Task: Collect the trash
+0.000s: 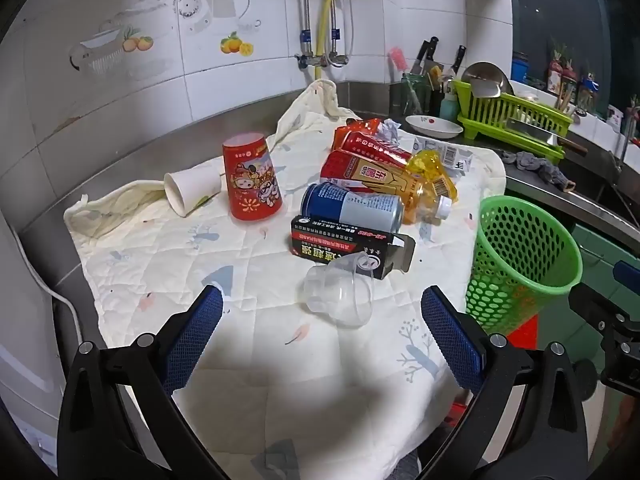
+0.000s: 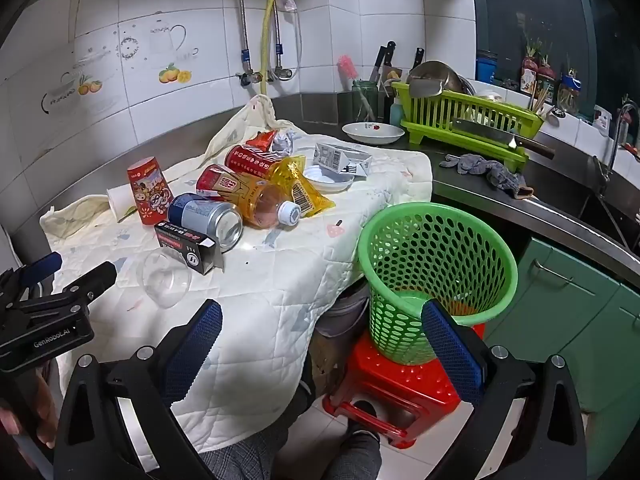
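Observation:
Trash lies on a white quilted cloth (image 1: 224, 344): a clear plastic cup (image 1: 340, 294) on its side, a black carton (image 1: 344, 244), a blue-and-silver can (image 1: 352, 206), a yellow bottle (image 1: 424, 192), red packets (image 1: 368, 148), a red paper cup (image 1: 252, 178) and a white paper cup (image 1: 188, 190). A green mesh basket (image 2: 432, 276) stands on a red stool (image 2: 400, 388) to the right. My left gripper (image 1: 322, 336) is open and empty, just short of the clear cup. My right gripper (image 2: 322, 340) is open and empty, beside the basket's near side.
A green dish rack (image 2: 468, 120) with a cleaver, a white dish (image 2: 374, 132) and a grey rag (image 2: 488, 172) sit on the steel counter behind. Green cabinets (image 2: 568, 308) are on the right. The person's legs (image 2: 288, 456) are below the table edge.

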Available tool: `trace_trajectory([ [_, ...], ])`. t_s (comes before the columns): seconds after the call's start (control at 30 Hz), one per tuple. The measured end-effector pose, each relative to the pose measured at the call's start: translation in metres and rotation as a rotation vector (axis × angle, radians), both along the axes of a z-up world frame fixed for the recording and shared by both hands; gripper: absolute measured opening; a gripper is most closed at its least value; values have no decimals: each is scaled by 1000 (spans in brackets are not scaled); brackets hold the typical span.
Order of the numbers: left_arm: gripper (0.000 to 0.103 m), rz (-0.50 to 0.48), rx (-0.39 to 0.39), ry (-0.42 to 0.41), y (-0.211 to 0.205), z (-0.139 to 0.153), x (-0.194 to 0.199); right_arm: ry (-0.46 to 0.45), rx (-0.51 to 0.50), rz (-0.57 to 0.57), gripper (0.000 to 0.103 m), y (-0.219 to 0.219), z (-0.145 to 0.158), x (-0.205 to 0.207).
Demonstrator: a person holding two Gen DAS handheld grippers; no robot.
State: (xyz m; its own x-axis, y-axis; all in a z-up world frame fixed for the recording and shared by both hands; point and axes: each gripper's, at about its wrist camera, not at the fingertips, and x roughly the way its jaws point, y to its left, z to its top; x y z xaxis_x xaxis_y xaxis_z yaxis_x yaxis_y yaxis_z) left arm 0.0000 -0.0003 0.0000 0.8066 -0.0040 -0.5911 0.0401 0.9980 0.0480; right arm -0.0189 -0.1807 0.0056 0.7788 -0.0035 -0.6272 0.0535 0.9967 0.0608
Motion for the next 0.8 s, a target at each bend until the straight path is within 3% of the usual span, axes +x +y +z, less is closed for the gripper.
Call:
trace_trajectory([
  [0.8, 98, 23, -9, 13, 4, -1, 2, -4, -5, 1, 97, 1, 0, -1],
])
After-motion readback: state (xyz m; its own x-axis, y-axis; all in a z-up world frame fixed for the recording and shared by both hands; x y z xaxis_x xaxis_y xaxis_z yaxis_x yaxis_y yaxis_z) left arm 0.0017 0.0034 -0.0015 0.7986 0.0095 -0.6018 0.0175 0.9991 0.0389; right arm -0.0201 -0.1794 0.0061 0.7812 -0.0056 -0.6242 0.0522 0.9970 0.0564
